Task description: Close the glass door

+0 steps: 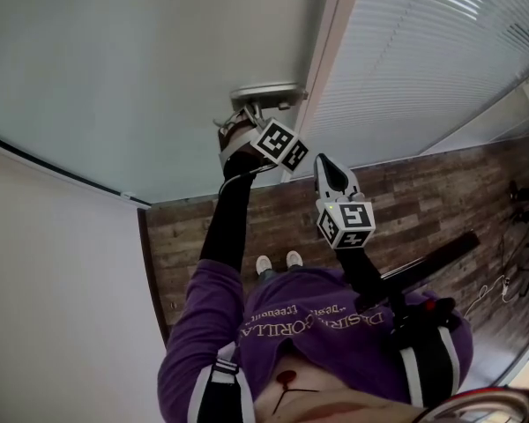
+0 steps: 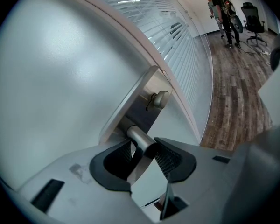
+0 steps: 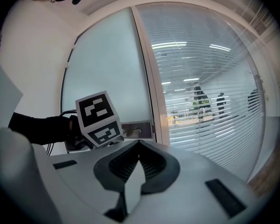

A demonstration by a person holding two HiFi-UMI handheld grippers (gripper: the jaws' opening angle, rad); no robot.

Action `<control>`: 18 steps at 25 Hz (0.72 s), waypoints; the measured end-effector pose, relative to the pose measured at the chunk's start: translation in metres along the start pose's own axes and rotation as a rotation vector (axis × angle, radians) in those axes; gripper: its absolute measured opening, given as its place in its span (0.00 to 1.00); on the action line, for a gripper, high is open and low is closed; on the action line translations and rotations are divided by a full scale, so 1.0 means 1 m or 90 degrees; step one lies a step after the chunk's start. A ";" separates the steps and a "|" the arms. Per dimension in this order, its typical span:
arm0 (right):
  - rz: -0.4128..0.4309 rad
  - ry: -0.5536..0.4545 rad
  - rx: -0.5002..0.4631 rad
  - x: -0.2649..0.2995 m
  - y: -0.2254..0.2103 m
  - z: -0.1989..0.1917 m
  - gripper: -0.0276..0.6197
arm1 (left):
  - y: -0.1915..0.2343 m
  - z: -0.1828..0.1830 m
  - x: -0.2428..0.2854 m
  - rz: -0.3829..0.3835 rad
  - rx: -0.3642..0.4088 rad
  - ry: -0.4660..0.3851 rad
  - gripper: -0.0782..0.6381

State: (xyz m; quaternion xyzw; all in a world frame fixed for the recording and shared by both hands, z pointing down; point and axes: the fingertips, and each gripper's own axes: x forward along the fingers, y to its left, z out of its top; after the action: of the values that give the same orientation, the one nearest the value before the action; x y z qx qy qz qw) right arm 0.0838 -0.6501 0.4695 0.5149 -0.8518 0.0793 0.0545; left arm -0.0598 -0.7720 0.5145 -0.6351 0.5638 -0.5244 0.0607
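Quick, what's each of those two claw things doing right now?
Left gripper: closed on the door handle.
Right gripper: closed, holding nothing.

Door handle [image 2: 136, 136]: far end hidden under left gripper [image 2: 143, 143]. Figures [image 3: 201, 99] beyond blinds [image 3: 214, 78]: too small, slat-striped. Glass door [image 1: 115, 77]: cut off top and left, head view.

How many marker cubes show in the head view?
2. One on the left gripper, gripping the door handle; the other on the right gripper, lower right, holding nothing.
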 end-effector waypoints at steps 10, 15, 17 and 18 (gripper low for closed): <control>-0.001 0.006 0.003 0.011 -0.009 -0.005 0.04 | 0.007 0.006 0.017 0.008 -0.006 0.004 0.31; 0.000 0.004 0.000 0.015 -0.008 -0.004 0.04 | 0.009 0.005 0.017 0.009 -0.011 0.003 0.31; 0.001 0.000 -0.001 0.017 -0.006 -0.003 0.04 | 0.010 0.003 0.016 0.005 -0.014 0.000 0.31; 0.002 -0.001 -0.002 0.019 -0.006 -0.002 0.04 | 0.010 0.004 0.017 0.003 -0.015 -0.001 0.31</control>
State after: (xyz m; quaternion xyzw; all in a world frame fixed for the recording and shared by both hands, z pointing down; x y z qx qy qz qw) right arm 0.0802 -0.6692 0.4753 0.5133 -0.8529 0.0779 0.0547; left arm -0.0667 -0.7905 0.5162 -0.6350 0.5713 -0.5172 0.0546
